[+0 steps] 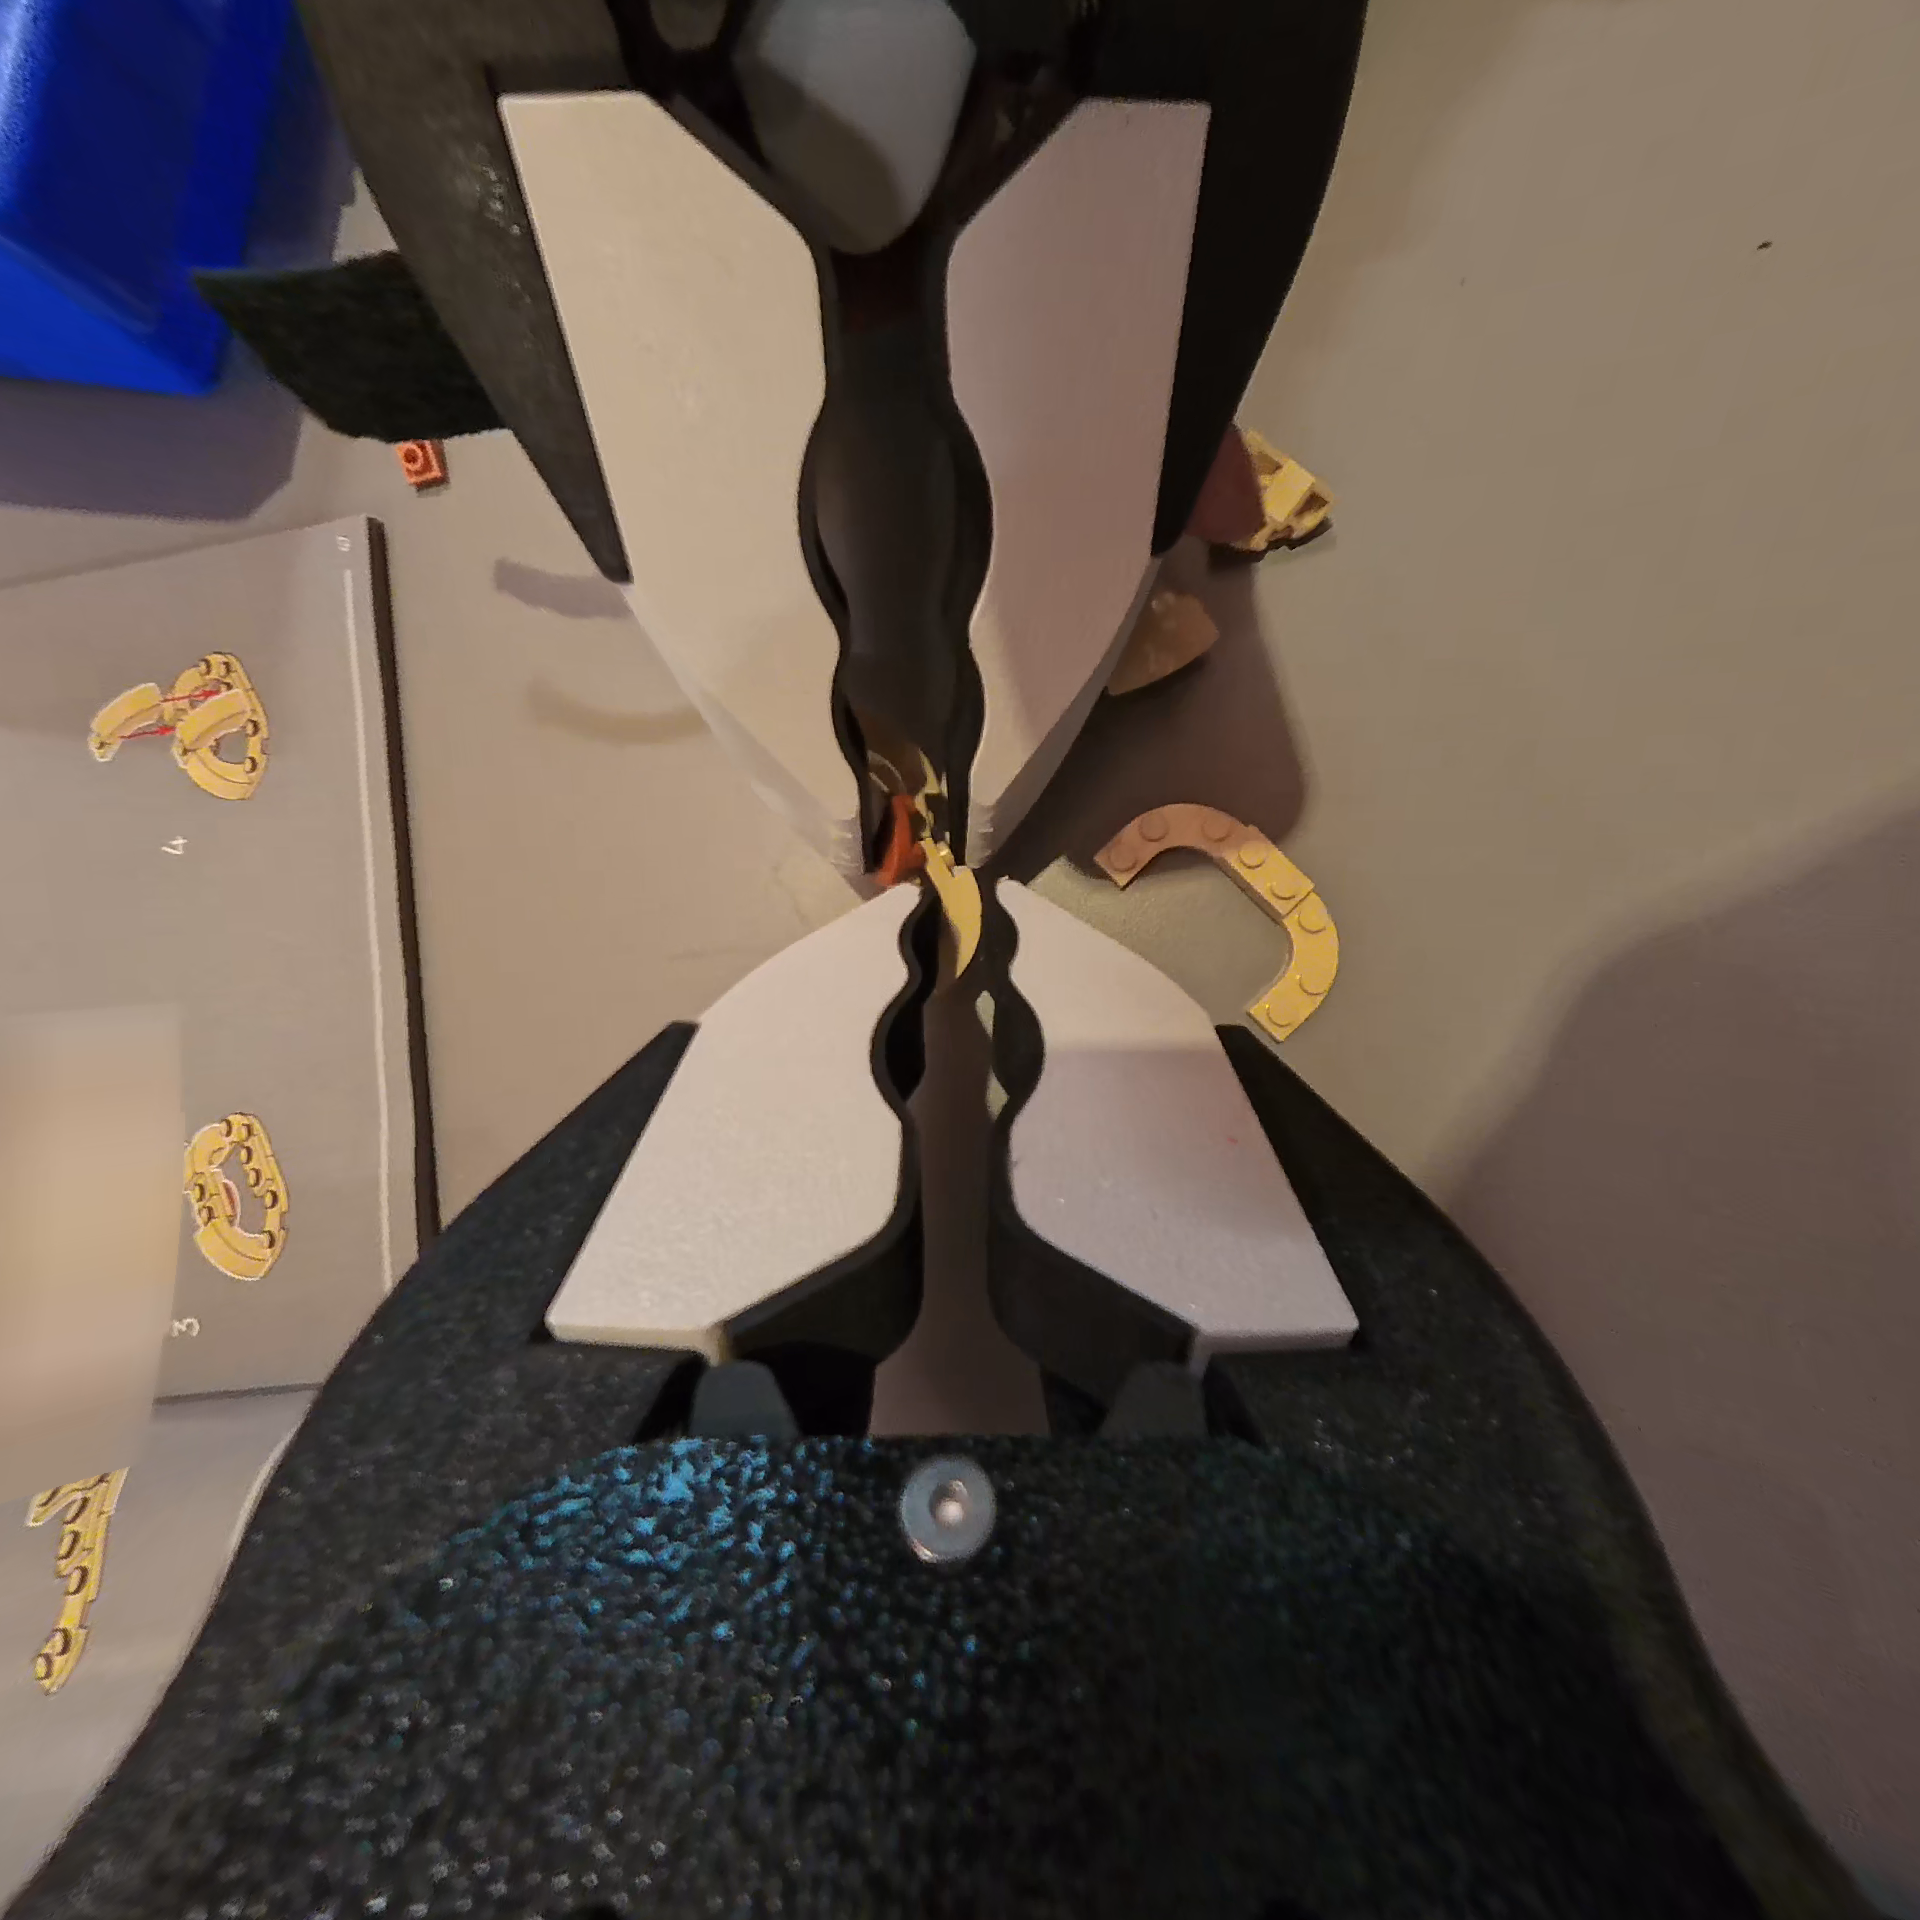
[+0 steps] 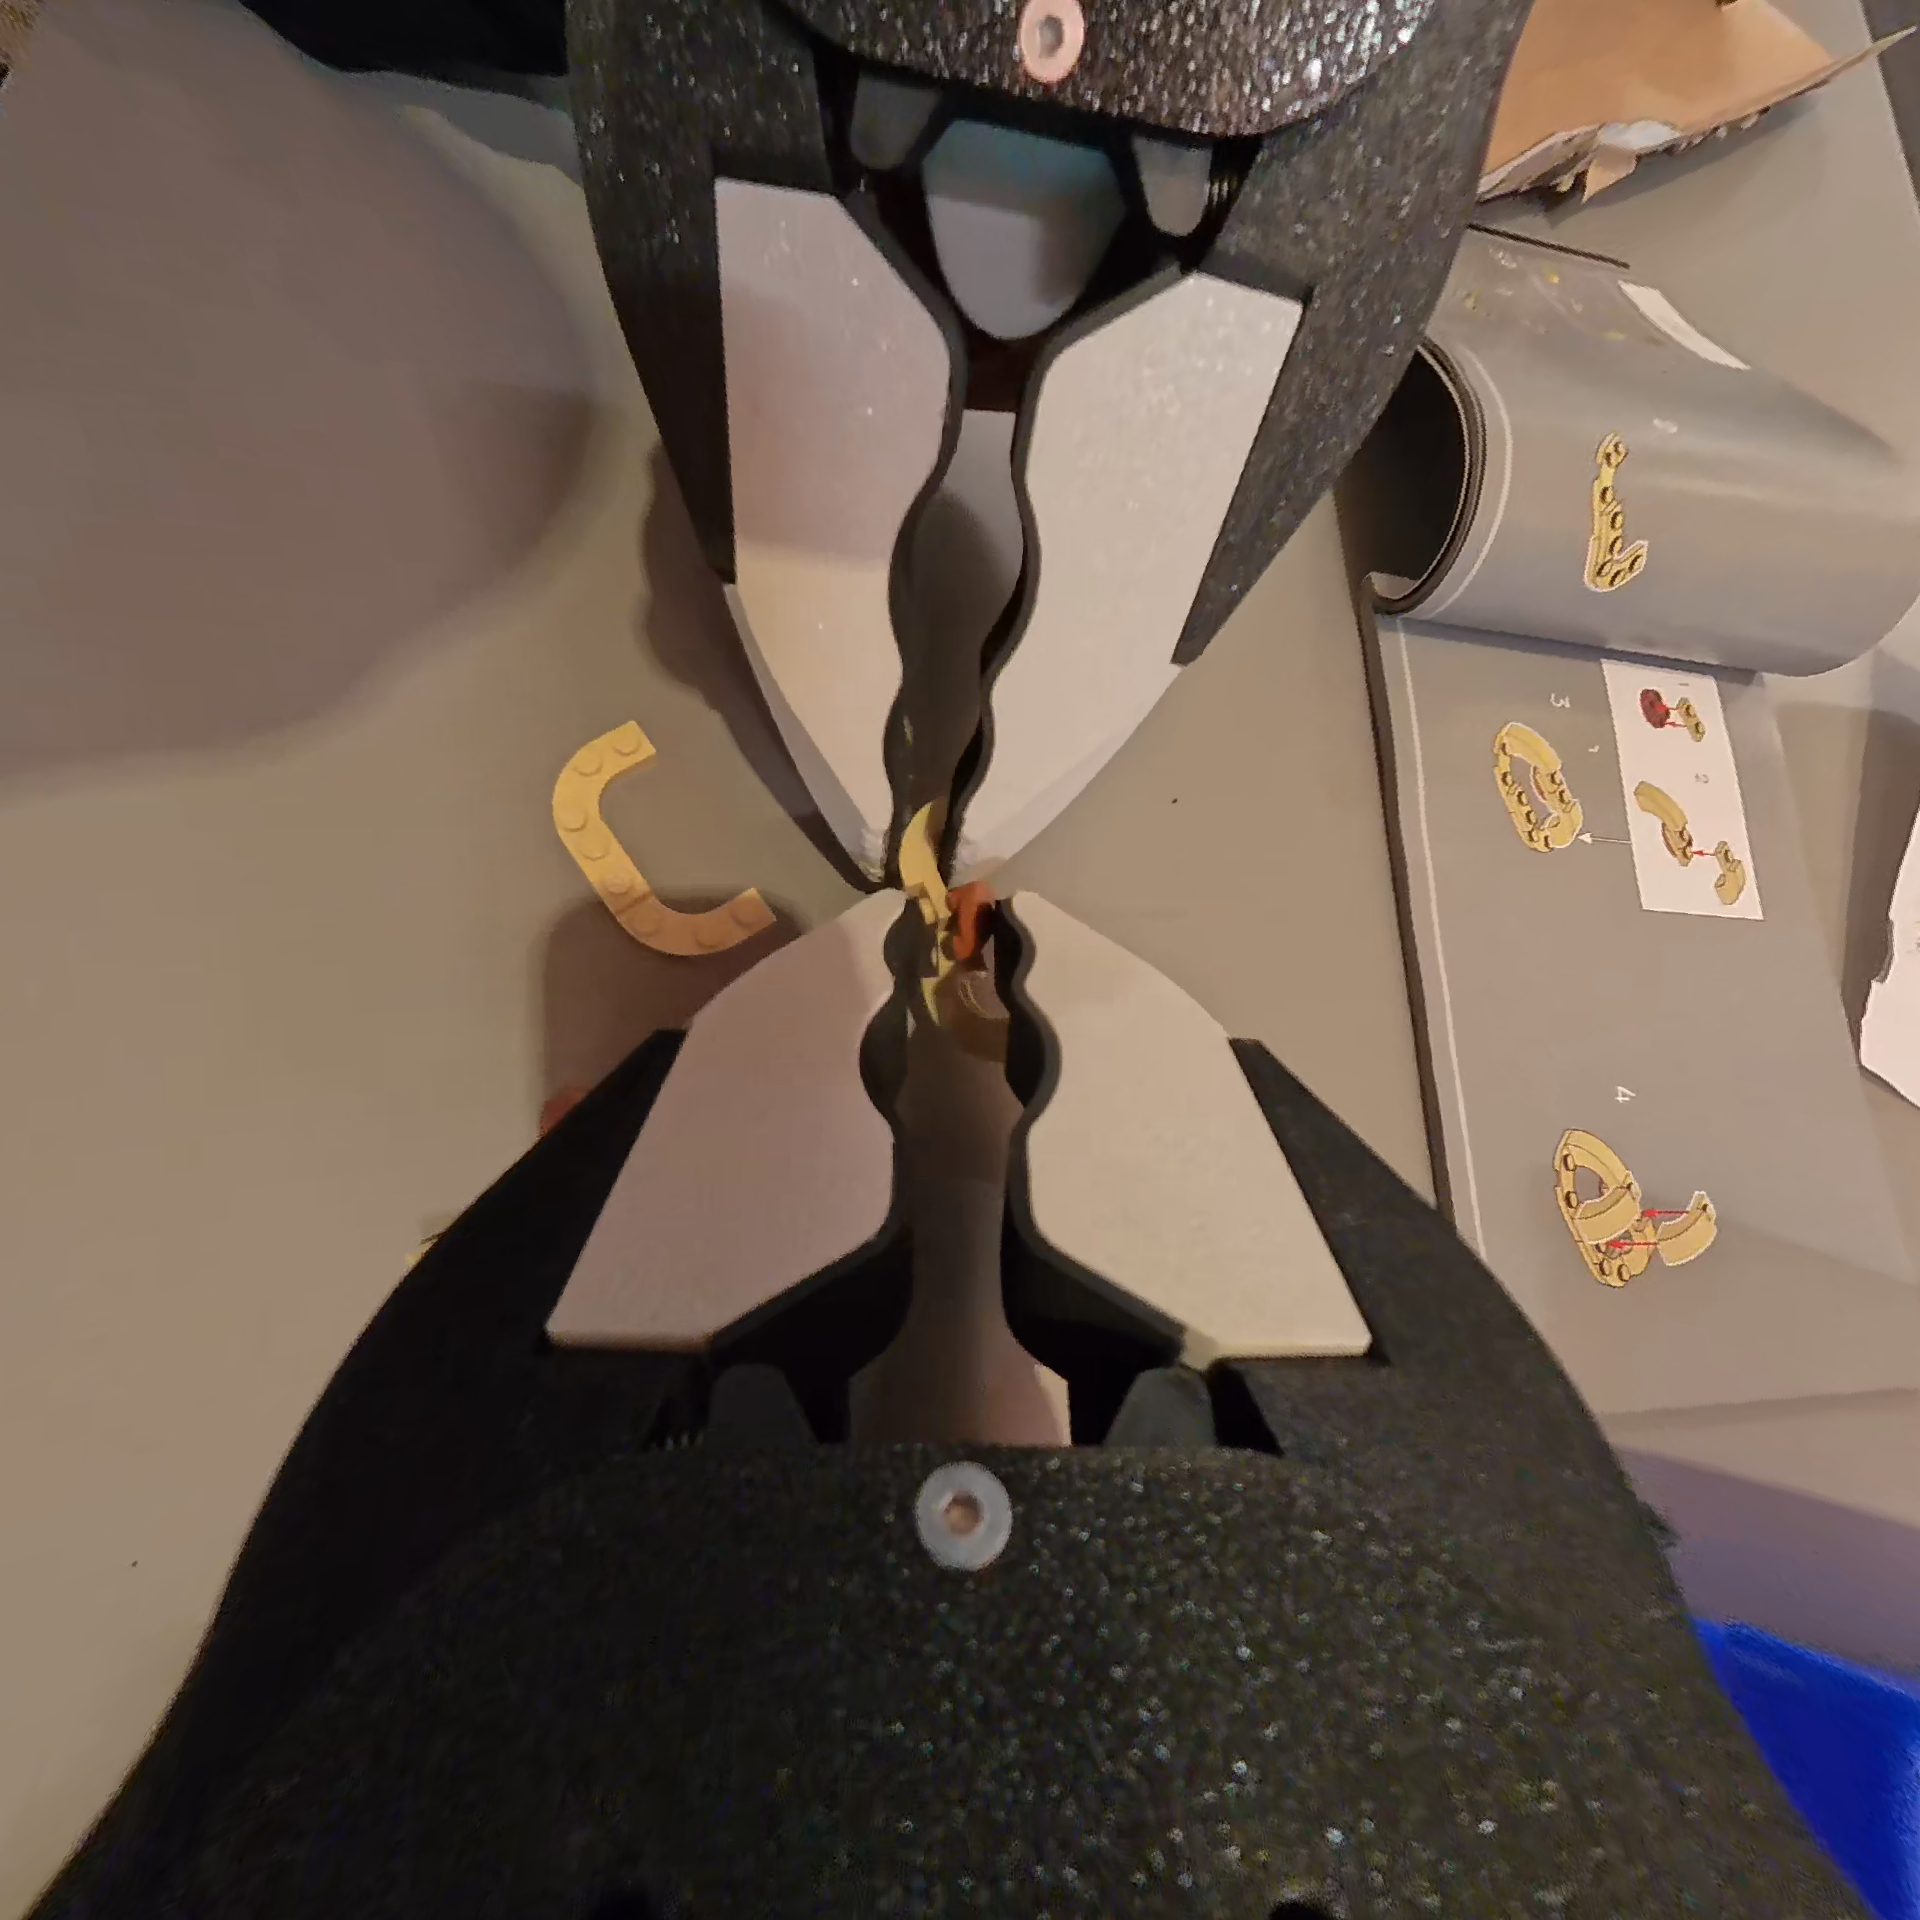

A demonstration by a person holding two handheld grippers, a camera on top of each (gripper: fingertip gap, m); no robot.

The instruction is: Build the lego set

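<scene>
A hobby desk, likely at home: a plain grey tabletop (image 1: 1558,520) with an open building booklet (image 2: 1662,987) at three o'clock, torn brown packaging (image 2: 1621,114) at one o'clock, and a blue bin (image 1: 114,197) at ten o'clock.

A blue container (image 1: 114,187) fills the upper left corner of the left wrist view, resting on the grey surface (image 1: 1558,520); in the right wrist view a blue patch of it shows at the lower right edge. Torn brown cardboard (image 2: 1662,114) lies at the upper right of the right wrist view. A white scrap of paper (image 2: 1896,997) juts in at the right edge of that view, beside the surface's grey expanse.
</scene>
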